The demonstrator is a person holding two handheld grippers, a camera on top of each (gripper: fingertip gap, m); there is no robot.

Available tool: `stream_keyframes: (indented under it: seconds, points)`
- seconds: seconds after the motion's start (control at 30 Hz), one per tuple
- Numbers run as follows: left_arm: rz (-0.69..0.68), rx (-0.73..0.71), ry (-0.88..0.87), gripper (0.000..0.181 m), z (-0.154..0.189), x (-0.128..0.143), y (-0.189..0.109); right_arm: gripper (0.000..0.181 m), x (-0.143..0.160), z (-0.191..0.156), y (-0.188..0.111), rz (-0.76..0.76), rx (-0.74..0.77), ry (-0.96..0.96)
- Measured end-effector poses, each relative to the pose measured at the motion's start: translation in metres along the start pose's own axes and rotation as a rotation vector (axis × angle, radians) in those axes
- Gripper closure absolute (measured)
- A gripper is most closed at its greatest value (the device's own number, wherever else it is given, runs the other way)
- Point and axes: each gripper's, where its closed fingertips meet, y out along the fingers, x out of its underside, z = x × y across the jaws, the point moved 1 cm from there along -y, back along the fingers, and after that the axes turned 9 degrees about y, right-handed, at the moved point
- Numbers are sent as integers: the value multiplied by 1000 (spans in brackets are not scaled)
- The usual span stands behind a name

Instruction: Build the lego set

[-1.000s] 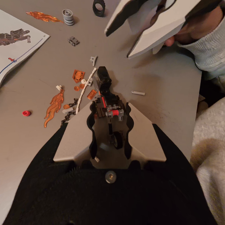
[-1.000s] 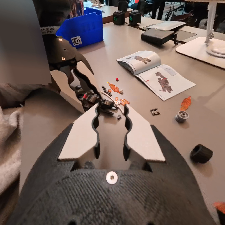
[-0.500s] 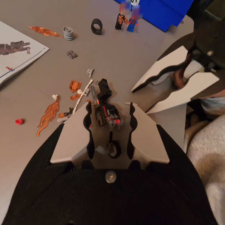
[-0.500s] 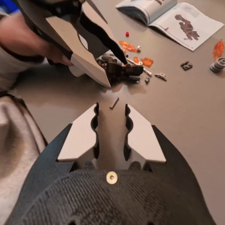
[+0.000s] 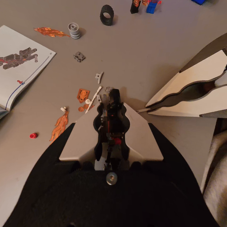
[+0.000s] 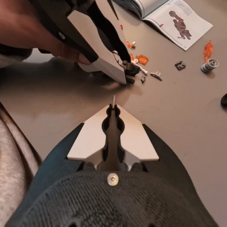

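Two grippers are seen working on the grey table (image 5: pixel 159 43). Left wrist view: the left gripper (image 5: pixel 111 105) is closed on the black model (image 5: pixel 113 122), clamped between its jaws low over the table, nose sticking out past the tips. Loose parts lie ahead: tyre (image 5: pixel 106 15), grey hub (image 5: pixel 74 31), orange flame (image 5: pixel 51 32), booklet (image 5: pixel 22 68) far left. The right gripper (image 5: pixel 148 109) is seen at right, pin (image 5: pixel 141 110) pinched at its tips.

Right wrist view: the right gripper (image 6: pixel 113 106) is nearly closed, tips gripping the white pin (image 6: pixel 114 100) on the table. Just beyond, the left gripper (image 6: pixel 125 76) is held by a hand (image 6: pixel 36 30), model (image 6: pixel 130 68) in its jaws.
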Motion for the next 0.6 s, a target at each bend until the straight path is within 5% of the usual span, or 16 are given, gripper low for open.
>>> stream_keyframes:
  seconds: [0.6]
  points:
    - [149, 233, -143, 153, 16, -4, -12, 179, -21, 19, -4, 110, 3, 97]
